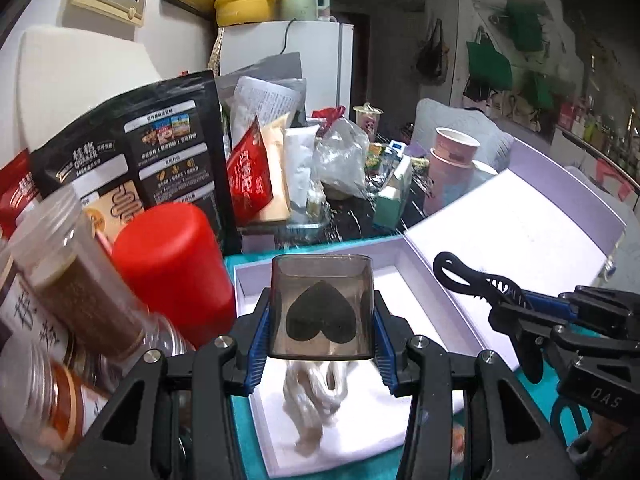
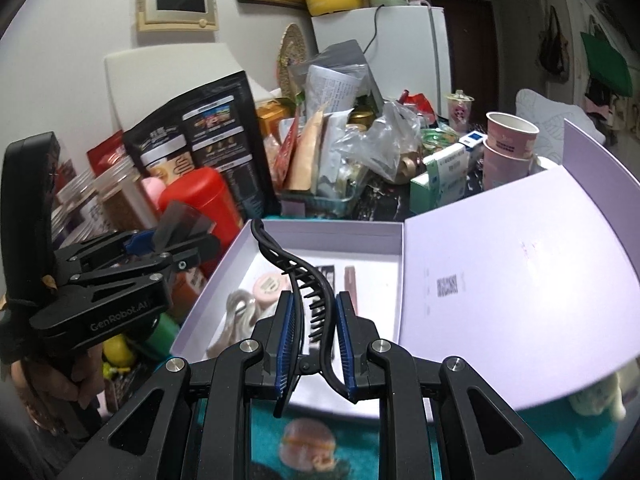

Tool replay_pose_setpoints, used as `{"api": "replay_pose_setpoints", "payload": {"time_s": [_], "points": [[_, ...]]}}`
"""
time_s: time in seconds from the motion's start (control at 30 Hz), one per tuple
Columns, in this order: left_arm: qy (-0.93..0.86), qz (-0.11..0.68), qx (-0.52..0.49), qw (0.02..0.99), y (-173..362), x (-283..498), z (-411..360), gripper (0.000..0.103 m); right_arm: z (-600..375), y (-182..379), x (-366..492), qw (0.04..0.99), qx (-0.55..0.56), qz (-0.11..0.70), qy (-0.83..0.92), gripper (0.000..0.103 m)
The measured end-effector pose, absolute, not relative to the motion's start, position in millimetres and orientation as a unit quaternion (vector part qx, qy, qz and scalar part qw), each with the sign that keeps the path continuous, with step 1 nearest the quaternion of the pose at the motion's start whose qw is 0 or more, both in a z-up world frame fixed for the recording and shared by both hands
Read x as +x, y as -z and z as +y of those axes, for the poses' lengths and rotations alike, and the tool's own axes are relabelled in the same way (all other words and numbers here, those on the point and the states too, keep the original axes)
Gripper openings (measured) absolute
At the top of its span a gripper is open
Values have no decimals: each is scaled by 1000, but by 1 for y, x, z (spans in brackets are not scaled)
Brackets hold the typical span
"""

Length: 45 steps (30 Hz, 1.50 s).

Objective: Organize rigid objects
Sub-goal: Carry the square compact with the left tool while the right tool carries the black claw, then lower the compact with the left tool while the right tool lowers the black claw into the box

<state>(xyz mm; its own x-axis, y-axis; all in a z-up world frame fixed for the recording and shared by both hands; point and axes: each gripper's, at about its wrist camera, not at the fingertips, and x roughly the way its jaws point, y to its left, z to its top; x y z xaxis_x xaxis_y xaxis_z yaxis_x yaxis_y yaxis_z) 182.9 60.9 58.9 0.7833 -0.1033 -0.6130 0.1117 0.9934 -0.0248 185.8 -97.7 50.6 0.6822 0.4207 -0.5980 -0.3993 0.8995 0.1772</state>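
Observation:
My left gripper (image 1: 322, 312) is shut on a smoky transparent square case with a dark heart shape (image 1: 322, 308) and holds it above the open white box (image 1: 424, 280). It also shows in the right wrist view (image 2: 176, 236), with the case (image 2: 182, 220) at the box's left side. My right gripper (image 2: 314, 312) is shut on a black toothed hair clip (image 2: 308, 276) over the box's near edge (image 2: 200, 316). The clip shows in the left wrist view (image 1: 468, 276). Inside the box lie a cream hair claw (image 2: 236, 312), a pink round compact (image 2: 268, 286) and a brown stick (image 2: 350, 280).
The box lid (image 2: 516, 280) stands open to the right. A red canister (image 1: 176, 264) and spice jars (image 1: 76, 276) crowd the left. Bags, packets and paper cups (image 1: 452, 160) fill the back of the table. A teal cloth (image 2: 312, 440) lies under the box.

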Motion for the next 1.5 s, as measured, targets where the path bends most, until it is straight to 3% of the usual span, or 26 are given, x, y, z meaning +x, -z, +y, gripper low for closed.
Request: {"api": "replay_pose_setpoints", "payload": {"time_s": [0.4,1.1,1.5], "points": [[53,353,22,934,-37,229,66,44,-89,-25,235,902,62,371,-210,21],[45,439,16,897,24,275,66,44,-65,32,279,897,33,420,-133,21],[43,473,12,880,41,283,66,44,-59,36,282,893,27,427,-137,21]]}}
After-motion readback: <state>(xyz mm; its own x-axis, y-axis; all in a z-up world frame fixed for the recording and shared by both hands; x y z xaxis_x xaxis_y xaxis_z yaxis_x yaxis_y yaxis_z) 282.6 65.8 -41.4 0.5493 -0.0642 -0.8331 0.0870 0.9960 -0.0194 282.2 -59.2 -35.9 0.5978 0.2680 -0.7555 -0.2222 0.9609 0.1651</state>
